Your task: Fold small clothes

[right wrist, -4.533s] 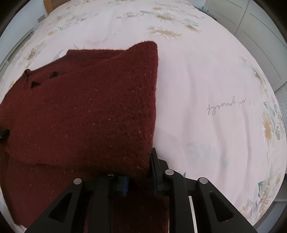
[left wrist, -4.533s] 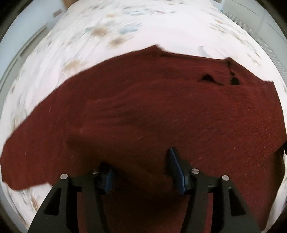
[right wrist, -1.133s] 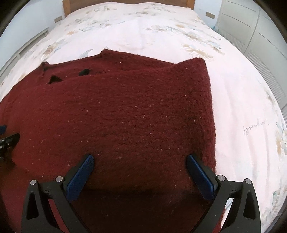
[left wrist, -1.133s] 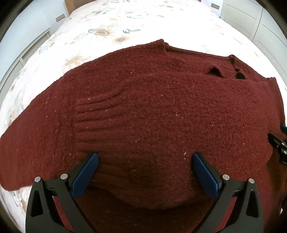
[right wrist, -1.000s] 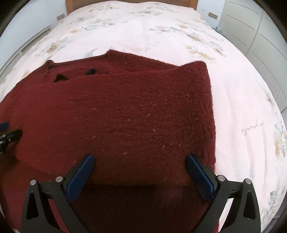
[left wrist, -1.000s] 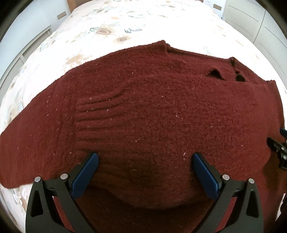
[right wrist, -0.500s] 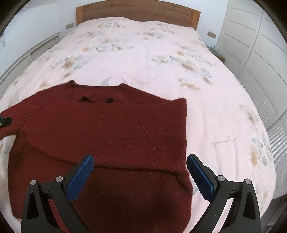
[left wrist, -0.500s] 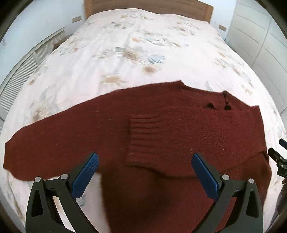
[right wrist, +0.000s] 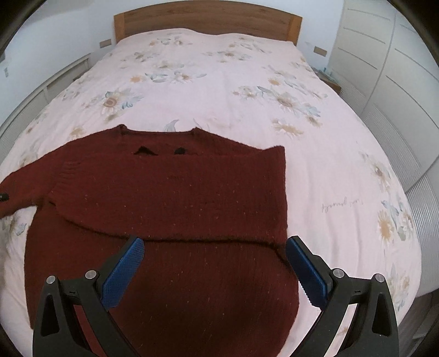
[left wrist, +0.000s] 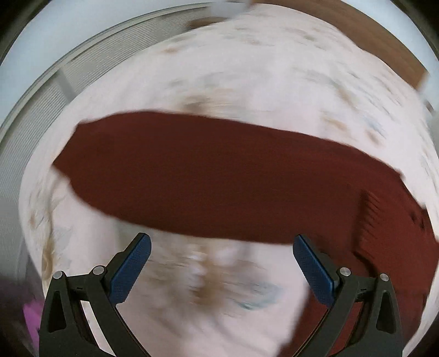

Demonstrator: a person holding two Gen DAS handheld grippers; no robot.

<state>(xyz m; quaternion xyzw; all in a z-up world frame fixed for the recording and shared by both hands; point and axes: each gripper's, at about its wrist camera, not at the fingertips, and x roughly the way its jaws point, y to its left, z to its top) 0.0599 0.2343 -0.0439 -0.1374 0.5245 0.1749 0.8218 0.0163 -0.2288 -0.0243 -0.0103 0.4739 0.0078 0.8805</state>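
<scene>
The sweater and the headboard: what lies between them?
Only bare floral bedspread lies between sweater and headboard, seen in the right wrist view.

- The right wrist view looks from above the foot of the bed (right wrist: pixel 225 82) towards the headboard (right wrist: pixel 208 19) at 12 o'clock, standing well back.
- The left wrist view is blurred, nearer the bedspread, facing the extended sleeve (left wrist: pixel 192 175).
- Both views share the dark red sweater (right wrist: pixel 170 197) and the floral bedspread.
</scene>
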